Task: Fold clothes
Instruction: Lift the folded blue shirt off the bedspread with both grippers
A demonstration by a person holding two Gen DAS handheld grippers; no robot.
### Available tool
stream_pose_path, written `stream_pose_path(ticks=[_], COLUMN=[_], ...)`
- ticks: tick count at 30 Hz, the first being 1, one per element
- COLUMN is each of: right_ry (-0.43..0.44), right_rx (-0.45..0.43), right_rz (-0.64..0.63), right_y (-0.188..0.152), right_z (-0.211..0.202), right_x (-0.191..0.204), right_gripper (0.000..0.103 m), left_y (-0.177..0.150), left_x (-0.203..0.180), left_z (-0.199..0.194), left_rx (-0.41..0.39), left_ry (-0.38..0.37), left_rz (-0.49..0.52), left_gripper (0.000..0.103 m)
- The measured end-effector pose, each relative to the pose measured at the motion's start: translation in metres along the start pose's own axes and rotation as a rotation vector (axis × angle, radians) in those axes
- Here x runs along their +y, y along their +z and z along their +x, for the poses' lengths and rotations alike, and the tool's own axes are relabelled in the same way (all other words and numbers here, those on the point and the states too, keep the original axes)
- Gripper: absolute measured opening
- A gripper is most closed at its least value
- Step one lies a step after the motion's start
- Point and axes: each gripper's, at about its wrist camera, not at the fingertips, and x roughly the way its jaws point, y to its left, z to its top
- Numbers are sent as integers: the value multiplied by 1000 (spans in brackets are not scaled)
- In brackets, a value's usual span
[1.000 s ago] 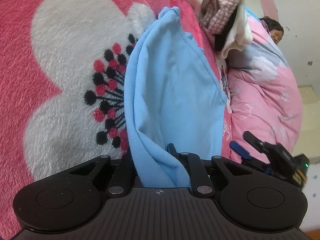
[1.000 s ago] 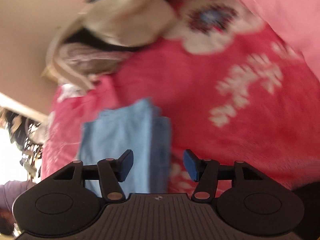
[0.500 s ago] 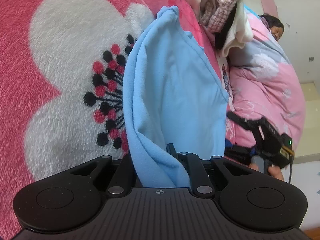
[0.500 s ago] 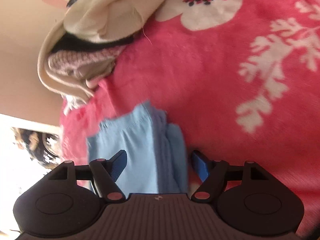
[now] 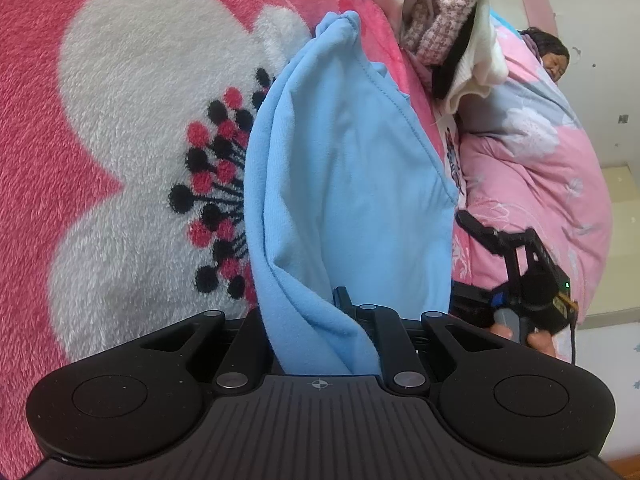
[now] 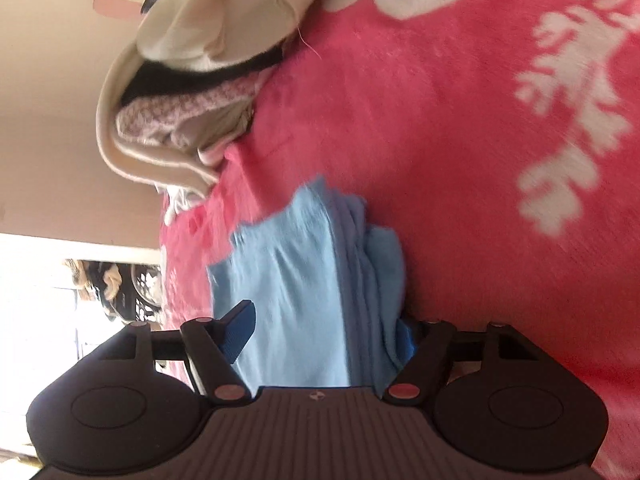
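Note:
A light blue garment [image 5: 344, 184] lies folded lengthwise on the pink flowered blanket [image 5: 120, 80]. My left gripper [image 5: 320, 312] is shut on its near end, and the cloth bunches up and hides most of the fingers. In the left wrist view my right gripper [image 5: 466, 260] comes in at the garment's right edge, held by a hand. In the right wrist view the same blue garment [image 6: 312, 280] sits between the wide-apart fingers of the right gripper [image 6: 325, 328]. The left pad [image 6: 240, 326] rests over flat cloth; the right pad is half hidden behind the thick fold.
A heap of cream, black and pink-tweed clothes [image 5: 448, 28] lies beyond the garment's far end, seen also as a clothes heap [image 6: 188, 92]. A pink quilt [image 5: 540, 184] with a person under it lies to the right. A beige wall [image 6: 52, 120] is on the left.
The right gripper swung down and in to the garment's right edge, its jaws widening, and the blue fold now lies between them. The left gripper and its grip stayed as they were.

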Motion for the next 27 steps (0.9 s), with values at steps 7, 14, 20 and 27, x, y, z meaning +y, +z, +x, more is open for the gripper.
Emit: stream_pose_path(ticks=[7, 14, 20, 27], right_ry=[58, 106, 116, 131], right_rx=[-16, -1, -11, -15], right_rz=[-41, 6, -31, -18], right_y=[4, 10, 8, 7], right_z=[13, 21, 25, 22], right_x=[7, 0, 2, -1], right_gripper=[70, 51, 47, 46], left_y=[-1, 1, 0, 2], left_x=[2, 1, 1, 1], left_z=[0, 0, 0, 1], left_rx=[-2, 3, 0, 2], left_ry=[-7, -8, -5, -5], left_rz=[-11, -12, -13, -14], left_gripper=[12, 12, 12, 12])
